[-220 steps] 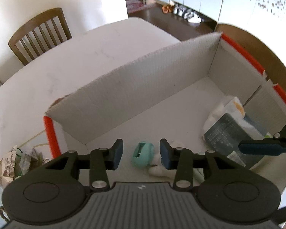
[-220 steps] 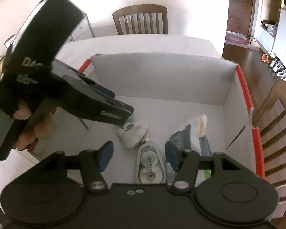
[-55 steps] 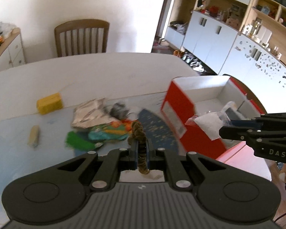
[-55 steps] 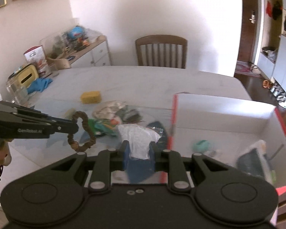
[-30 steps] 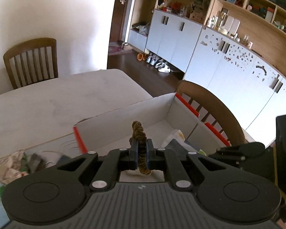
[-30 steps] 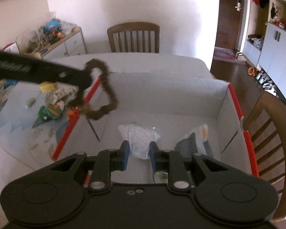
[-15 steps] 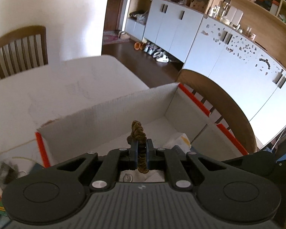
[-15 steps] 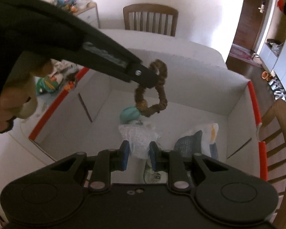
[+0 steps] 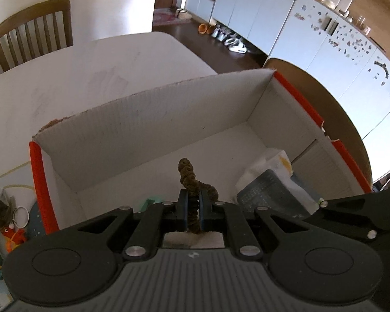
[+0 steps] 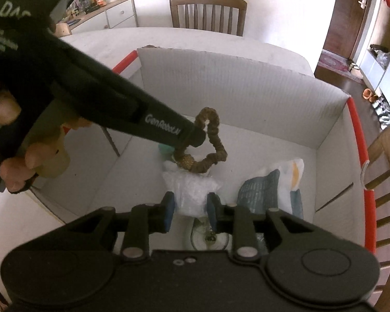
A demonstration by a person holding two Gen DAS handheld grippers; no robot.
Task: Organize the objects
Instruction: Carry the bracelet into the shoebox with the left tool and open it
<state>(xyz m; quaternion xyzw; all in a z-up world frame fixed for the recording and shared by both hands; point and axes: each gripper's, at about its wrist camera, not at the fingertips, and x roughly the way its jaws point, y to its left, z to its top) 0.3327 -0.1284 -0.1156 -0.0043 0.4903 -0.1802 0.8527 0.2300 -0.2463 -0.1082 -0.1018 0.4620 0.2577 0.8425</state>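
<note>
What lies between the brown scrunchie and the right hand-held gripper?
A white plastic bag, its near end between that hand-held gripper's fingers; right wrist view.

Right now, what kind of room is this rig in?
Likely a home dining area: a white dining table with wooden chairs, tall white cabinets, and shoes on the floor.

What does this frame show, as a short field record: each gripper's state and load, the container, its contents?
left gripper: shut on brown scrunchie, held above the box
right gripper: fingers parted around white plastic bag; whether gripped or released cannot be told
container: white cardboard box with red edges, open top
contents: teal item, grey-and-white packet, tape dispenser
</note>
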